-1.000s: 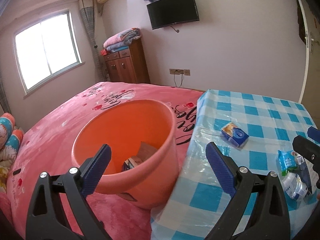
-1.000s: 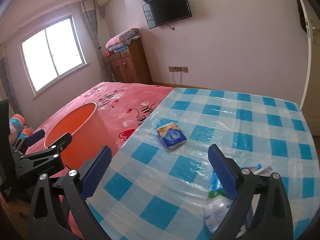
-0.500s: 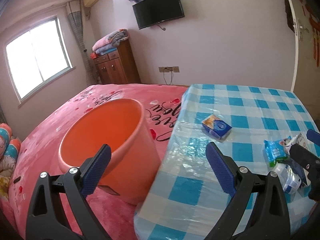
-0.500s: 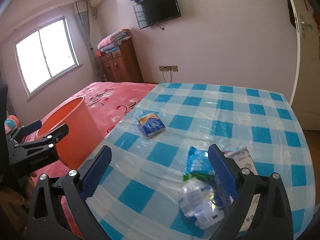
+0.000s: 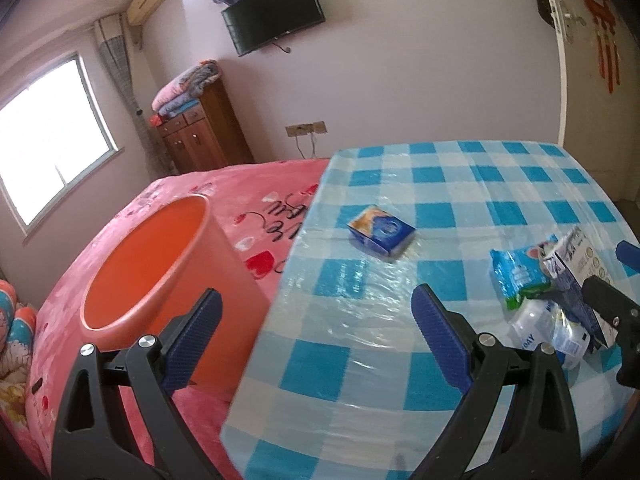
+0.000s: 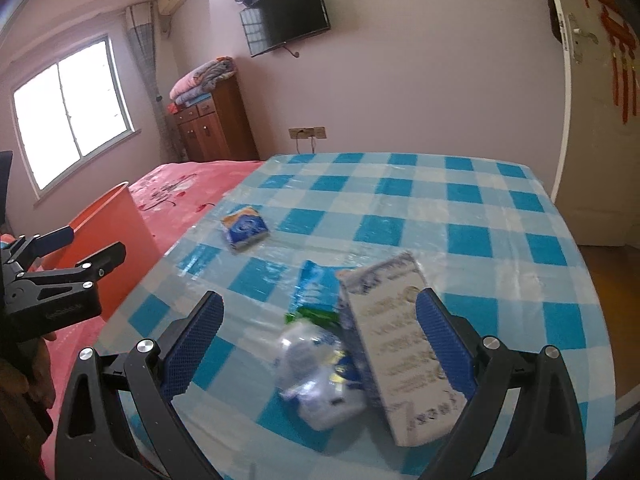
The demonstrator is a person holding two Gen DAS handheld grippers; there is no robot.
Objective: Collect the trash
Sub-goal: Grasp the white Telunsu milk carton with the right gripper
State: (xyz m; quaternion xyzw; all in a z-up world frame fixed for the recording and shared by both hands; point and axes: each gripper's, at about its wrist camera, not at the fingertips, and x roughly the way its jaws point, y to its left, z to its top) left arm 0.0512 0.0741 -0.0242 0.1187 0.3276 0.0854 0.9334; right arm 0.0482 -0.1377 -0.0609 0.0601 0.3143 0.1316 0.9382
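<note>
Trash lies on a blue checked tablecloth (image 6: 460, 236): a white carton (image 6: 400, 344), a crushed clear bottle (image 6: 316, 368), a blue-green packet (image 6: 316, 292) and, farther off, a small blue box (image 6: 246, 227). My right gripper (image 6: 320, 336) is open just above the pile, with the carton and the bottle between its fingers. An orange bucket (image 5: 148, 264) stands on the pink bed beside the table. Over the gap between bucket and table edge my left gripper (image 5: 316, 336) hangs open and holds nothing. The blue box (image 5: 382, 231) lies ahead of it, and the pile (image 5: 548, 328) is to its right.
A pink blanket covers the bed (image 5: 256, 200) left of the table. The left gripper (image 6: 90, 244) and a hand show at the left edge of the right wrist view. A wooden cabinet (image 6: 212, 124), a wall TV (image 6: 292, 16) and a door (image 6: 600, 120) stand at the back.
Both grippers have moved right and toward the table. The left one has left the bucket's mouth for the table edge. The right one has closed in on the pile, which now sits between its fingers.
</note>
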